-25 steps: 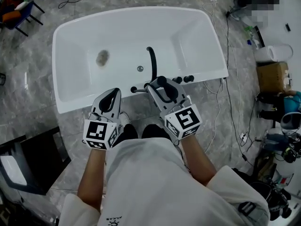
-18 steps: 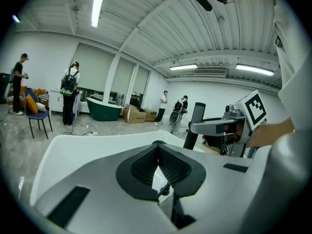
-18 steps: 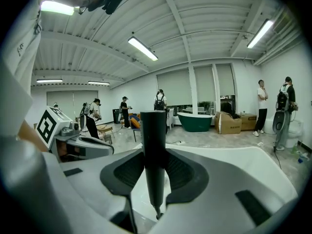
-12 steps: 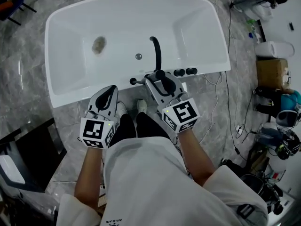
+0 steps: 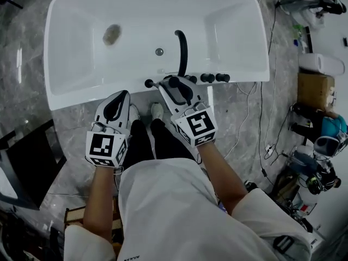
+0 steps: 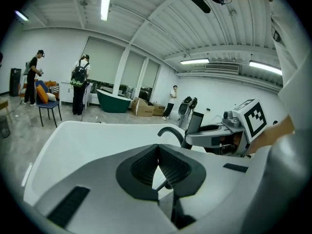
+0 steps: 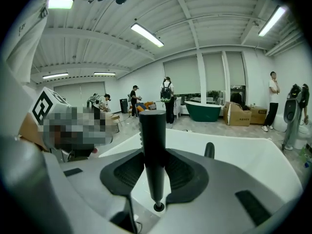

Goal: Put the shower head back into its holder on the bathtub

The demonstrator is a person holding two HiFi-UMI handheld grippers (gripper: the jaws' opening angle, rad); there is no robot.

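The white bathtub (image 5: 70, 99) lies across the top of the head view, with a curved black spout (image 5: 182, 50) and black knobs (image 5: 209, 78) on its near rim. My right gripper (image 5: 173, 87) is shut on the black stick-shaped shower head (image 7: 153, 145), which stands upright between the pads. Its lower tip hangs just above a small black ring on the rim, the holder (image 7: 157, 207). My left gripper (image 5: 116, 106) hovers left of it by the tub's near edge, shut with nothing in it (image 6: 158, 152). The spout (image 6: 171, 131) shows past its jaws.
A cardboard box (image 5: 312, 91), cables and equipment crowd the floor at the right. A dark stand (image 5: 22, 162) is at the left. The person's feet (image 5: 144, 113) stand against the tub. People and a green tub (image 7: 214, 108) are far behind.
Both grippers have sunk toward the tub's near rim. The shower head in the right gripper has come down closer to the fittings, and the head view has tipped nearer over the tub.
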